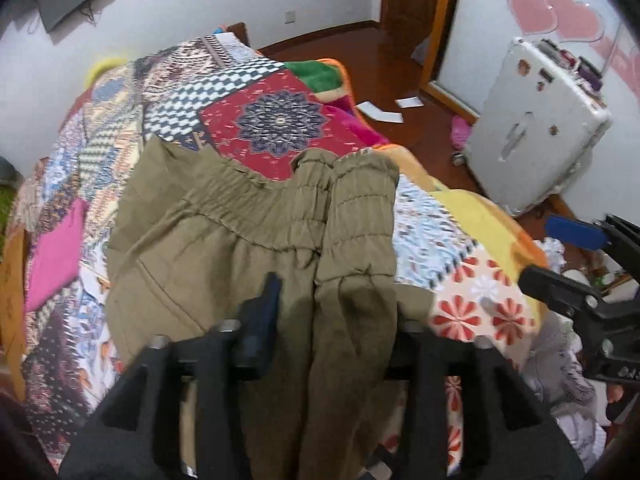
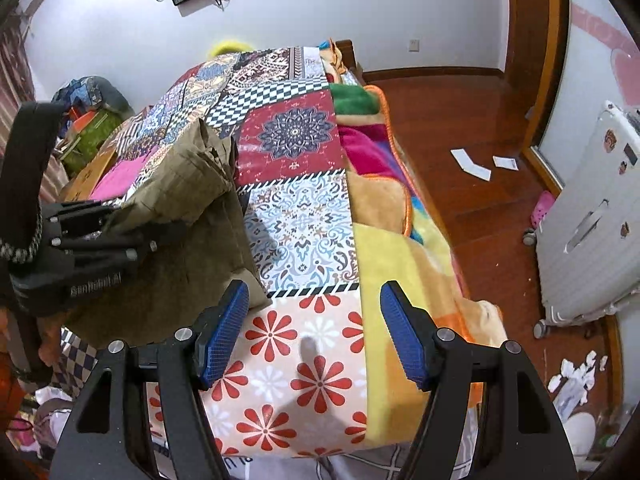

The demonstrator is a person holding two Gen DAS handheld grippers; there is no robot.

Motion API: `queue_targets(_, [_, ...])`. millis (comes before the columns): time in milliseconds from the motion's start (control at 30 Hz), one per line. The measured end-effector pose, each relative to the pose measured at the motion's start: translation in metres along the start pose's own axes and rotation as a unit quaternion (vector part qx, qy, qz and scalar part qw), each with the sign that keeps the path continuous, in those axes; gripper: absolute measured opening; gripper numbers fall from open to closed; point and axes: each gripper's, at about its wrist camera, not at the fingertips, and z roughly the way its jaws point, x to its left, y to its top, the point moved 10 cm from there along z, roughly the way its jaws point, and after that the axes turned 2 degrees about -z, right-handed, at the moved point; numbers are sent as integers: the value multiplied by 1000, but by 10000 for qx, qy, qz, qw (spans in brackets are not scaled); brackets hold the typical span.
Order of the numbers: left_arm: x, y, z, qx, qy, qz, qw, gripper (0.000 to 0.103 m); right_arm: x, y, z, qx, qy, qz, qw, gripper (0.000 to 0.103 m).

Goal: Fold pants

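Olive-green pants [image 1: 248,232] lie on a patchwork bedspread [image 1: 276,120], their elastic waistband away from me. My left gripper [image 1: 320,320] holds a raised fold of the pants' fabric. One blue pad [image 1: 264,312] shows at its left and the other is hidden under the cloth. In the right wrist view the left gripper [image 2: 160,236] lifts the pants [image 2: 188,176] at the left. My right gripper [image 2: 314,332] is open and empty above the bed's flowered near corner. It also shows at the right edge of the left wrist view [image 1: 560,256].
A white suitcase [image 1: 536,128] stands on the wooden floor [image 2: 460,112] to the right of the bed. Paper scraps [image 2: 472,166] lie on the floor. A fleece blanket [image 2: 384,208] hangs over the bed's right side. Clutter sits at the bed's left [image 2: 88,120].
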Motion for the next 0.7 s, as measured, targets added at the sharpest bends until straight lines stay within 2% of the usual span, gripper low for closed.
queue_targets(33, [-2, 0, -3, -10, -104, -42, 9999, 65, 0, 2, -2, -27, 3, 6, 10000, 65])
queue_targets(67, [-4, 0, -7, -59, -230, -92, 9997, 67, 1, 4, -4, -59, 17, 11, 10000, 65])
queue_targets(167, [-6, 3, -24, -279, -301, -41, 9991, 68, 5, 10, -9, -164, 69, 6, 9998, 65])
queue_targets(300, [9, 8, -49, -571, -283, -128, 9979, 70, 15, 16, -11, -240, 131, -75, 9996, 65])
queue_targets(467, [70, 10, -59, -767, 147, -545, 9955, 75, 34, 12, -1, -120, 180, -251, 9995, 66])
queue_targets(600, [139, 2, -48, -654, 556, -1050, 9908, 75, 46, 0, 17, 138, 204, -344, 9991, 66])
queue_targets(700, [175, -7, -34, -481, 779, -1244, 9880, 75, 51, -12, 33, 405, 222, -349, 9983, 66])
